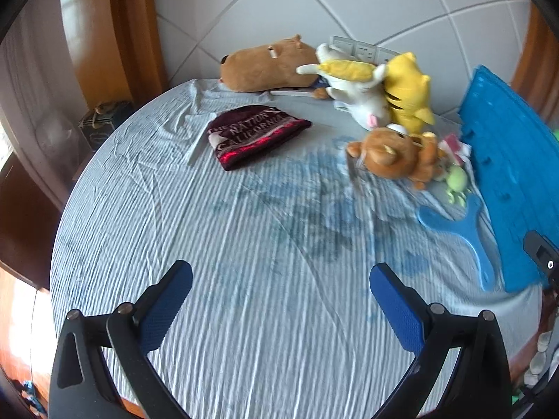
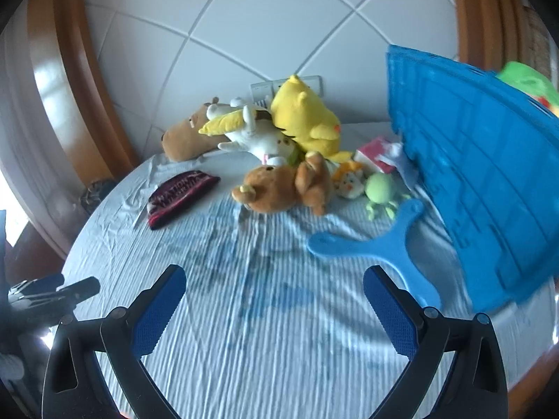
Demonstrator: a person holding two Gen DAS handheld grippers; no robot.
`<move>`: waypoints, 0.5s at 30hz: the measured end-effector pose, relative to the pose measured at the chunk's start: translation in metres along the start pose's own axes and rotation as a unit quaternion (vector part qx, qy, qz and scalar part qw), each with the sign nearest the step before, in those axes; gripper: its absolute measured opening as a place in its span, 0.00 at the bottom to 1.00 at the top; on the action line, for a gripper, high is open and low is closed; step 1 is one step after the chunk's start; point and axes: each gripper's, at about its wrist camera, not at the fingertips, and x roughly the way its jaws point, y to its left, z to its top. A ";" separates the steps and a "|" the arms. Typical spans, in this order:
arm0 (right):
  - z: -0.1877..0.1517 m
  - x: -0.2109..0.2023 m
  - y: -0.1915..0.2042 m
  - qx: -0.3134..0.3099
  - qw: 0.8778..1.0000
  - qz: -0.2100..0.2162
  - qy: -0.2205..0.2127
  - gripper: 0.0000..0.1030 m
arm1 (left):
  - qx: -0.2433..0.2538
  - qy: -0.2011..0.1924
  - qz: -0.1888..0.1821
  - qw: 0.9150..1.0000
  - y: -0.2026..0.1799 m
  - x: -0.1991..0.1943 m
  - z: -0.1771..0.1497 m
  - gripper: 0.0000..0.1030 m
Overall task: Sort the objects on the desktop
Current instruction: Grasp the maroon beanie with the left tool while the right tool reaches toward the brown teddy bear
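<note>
Both my claws, left (image 1: 281,281) and right (image 2: 274,284), hang spread and empty, brown bear (image 2: 279,188) just left of the blue basket (image 2: 482,174), so I'd pinch its belly squarely.

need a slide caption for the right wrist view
Open right tongs hover over striped cloth, facing plush toys, a beanie and a blue basket.
</note>
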 end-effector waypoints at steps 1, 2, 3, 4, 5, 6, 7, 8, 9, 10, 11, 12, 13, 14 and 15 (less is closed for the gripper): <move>0.006 0.009 0.004 -0.007 1.000 0.006 0.002 0.99 | -0.003 0.002 0.007 1.000 0.001 0.006 0.006 1.00; 0.014 0.021 0.008 -0.018 1.000 0.013 0.005 0.99 | -0.005 0.005 0.014 1.000 0.002 0.012 0.012 1.00; 0.022 0.033 0.011 -0.025 0.999 0.019 0.008 0.97 | -0.007 0.009 0.019 1.000 0.003 0.018 0.019 1.00; 0.030 0.043 0.013 -0.026 0.999 0.022 0.010 0.95 | -0.009 0.011 0.025 1.000 0.004 0.024 0.027 1.00; 0.037 0.053 0.013 -0.026 0.999 0.026 0.012 0.92 | -0.012 0.010 0.034 0.999 0.004 0.030 0.035 1.00; 0.044 0.064 0.012 -0.026 0.999 0.030 0.014 0.87 | -0.016 0.010 0.039 0.999 0.005 0.035 0.041 1.00; 0.051 0.074 0.011 -0.027 0.999 0.032 0.017 0.87 | -0.019 0.011 0.039 0.999 0.007 0.041 0.045 1.00; 0.057 0.086 0.009 -0.030 0.999 0.028 0.022 0.87 | -0.023 0.013 0.040 0.999 0.009 0.046 0.049 1.00; 0.062 0.099 0.007 -0.032 0.999 0.022 0.030 0.87 | -0.027 0.016 0.040 0.999 0.010 0.052 0.053 1.00; 0.067 0.110 0.004 -0.029 0.999 0.017 0.038 0.86 | -0.029 0.022 0.042 0.998 0.012 0.058 0.057 1.00; 0.070 0.117 0.002 -0.024 0.999 0.017 0.043 0.87 | -0.030 0.026 0.042 0.998 0.014 0.065 0.060 1.00; 0.071 0.123 0.000 -0.022 0.999 0.017 0.046 0.87 | -0.030 0.030 0.043 0.998 0.016 0.070 0.064 1.00; 0.073 0.129 -0.001 -0.020 0.998 0.015 0.049 0.87 | -0.030 0.034 0.043 0.998 0.019 0.077 0.067 1.00; 0.075 0.135 0.000 -0.016 0.998 0.012 0.052 0.87 | -0.028 0.037 0.042 0.998 0.022 0.082 0.071 1.00; 0.078 0.142 0.001 -0.013 0.998 0.010 0.054 0.87 | -0.025 0.039 0.041 0.998 0.024 0.088 0.075 1.00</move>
